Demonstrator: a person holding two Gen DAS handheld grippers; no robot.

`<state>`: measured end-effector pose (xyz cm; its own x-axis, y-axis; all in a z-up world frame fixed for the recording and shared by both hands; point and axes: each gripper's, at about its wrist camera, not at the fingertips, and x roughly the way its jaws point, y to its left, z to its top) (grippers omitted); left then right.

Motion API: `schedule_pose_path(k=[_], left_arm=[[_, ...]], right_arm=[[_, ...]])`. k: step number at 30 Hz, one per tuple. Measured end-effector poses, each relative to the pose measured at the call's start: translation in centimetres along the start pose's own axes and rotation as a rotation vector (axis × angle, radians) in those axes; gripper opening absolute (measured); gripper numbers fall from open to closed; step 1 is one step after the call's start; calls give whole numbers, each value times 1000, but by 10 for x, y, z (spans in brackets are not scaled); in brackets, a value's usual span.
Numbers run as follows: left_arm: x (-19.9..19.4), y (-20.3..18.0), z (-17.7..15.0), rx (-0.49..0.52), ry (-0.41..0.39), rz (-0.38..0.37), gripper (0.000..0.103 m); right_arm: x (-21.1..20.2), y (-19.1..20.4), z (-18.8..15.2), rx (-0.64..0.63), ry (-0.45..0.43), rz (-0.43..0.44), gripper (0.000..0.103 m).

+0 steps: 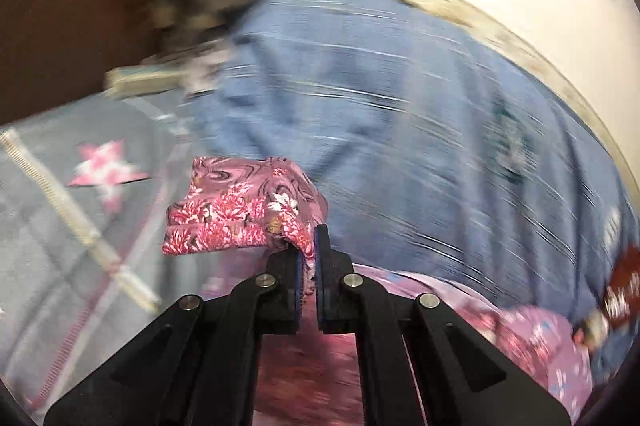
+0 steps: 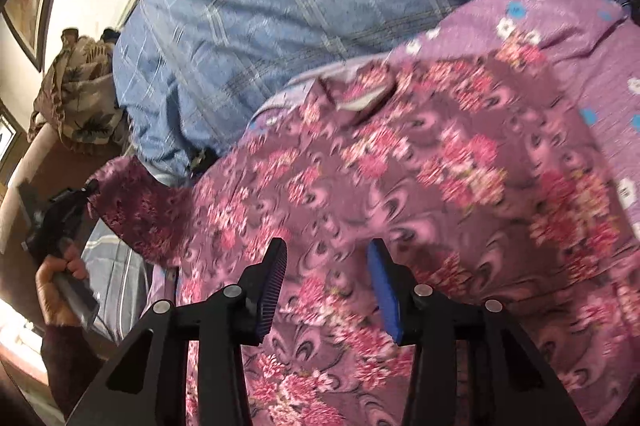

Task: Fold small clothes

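Sleeve corner (image 1: 240, 210) clamped in left gripper (image 1: 308, 254) should swing toward three o'clock over the floral garment (image 2: 400, 166), right gripper (image 2: 328, 266) apart above it.

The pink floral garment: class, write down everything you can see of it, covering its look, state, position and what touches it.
The pink floral garment is thin mauve cloth printed with pink and white blossoms and dark swirls. It lies spread and rumpled over a blue checked cover, with a lilac flowered cloth beside it. One end is bunched and lifted, pinched in the shut left tool. The right tool hangs open above its middle, pads apart and not pressing on the cloth. Blur hides seams and fastenings.
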<state>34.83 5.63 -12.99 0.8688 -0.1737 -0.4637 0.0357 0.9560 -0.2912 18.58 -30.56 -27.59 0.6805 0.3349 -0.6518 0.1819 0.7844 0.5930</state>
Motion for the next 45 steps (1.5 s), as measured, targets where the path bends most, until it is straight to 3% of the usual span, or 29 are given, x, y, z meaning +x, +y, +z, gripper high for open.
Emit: schedule_pose_path(k=[8, 15, 17, 19, 20, 22, 23, 24, 25, 28, 31, 32, 35, 37, 40, 42, 45], left_arm=[[13, -132, -56, 180, 115, -206, 3], [21, -240, -160, 425, 351, -399, 4], [22, -254, -185, 491, 436, -399, 12], [27, -257, -194, 525, 520, -386, 33], [26, -253, -191, 525, 535, -378, 36], [16, -245, -176, 519, 528, -404, 49], [8, -239, -166, 510, 500, -430, 52], [-2, -230, -151, 493, 445, -443, 62], [-8, -223, -139, 480, 398, -437, 73], [-15, -192, -103, 466, 250, -335, 78], [5, -154, -88, 466, 204, -107, 78], [20, -136, -85, 448, 228, -19, 78], [57, -89, -88, 359, 357, 104, 78], [72, -68, -98, 312, 435, 145, 78], [87, -54, -115, 295, 519, 132, 78], [91, -53, -127, 302, 577, 101, 78], [91, -59, -141, 371, 596, 98, 78]], right_arm=[[-23, -39, 19, 111, -95, -67, 45], [-50, -78, 37, 221, -179, -104, 46], [-55, -83, 40, 234, -197, -121, 46], [-59, -88, 42, 257, -207, -125, 47], [-61, -90, 43, 263, -209, -118, 47], [-62, -91, 44, 268, -212, -116, 50], [-61, -91, 45, 270, -207, -109, 53], [-59, -90, 45, 269, -199, -97, 53], [-56, -88, 46, 268, -190, -85, 54], [-40, -73, 46, 243, -136, -36, 55], [-23, -53, 42, 199, -85, 5, 58], [-17, -41, 41, 154, -71, -6, 60], [0, -2, 33, -16, -54, -64, 67], [15, 24, 28, -127, -43, -112, 76], [40, 52, 22, -275, -48, -179, 79], [59, 62, 18, -369, -50, -300, 79], [84, 53, 15, -399, 6, -363, 76]])
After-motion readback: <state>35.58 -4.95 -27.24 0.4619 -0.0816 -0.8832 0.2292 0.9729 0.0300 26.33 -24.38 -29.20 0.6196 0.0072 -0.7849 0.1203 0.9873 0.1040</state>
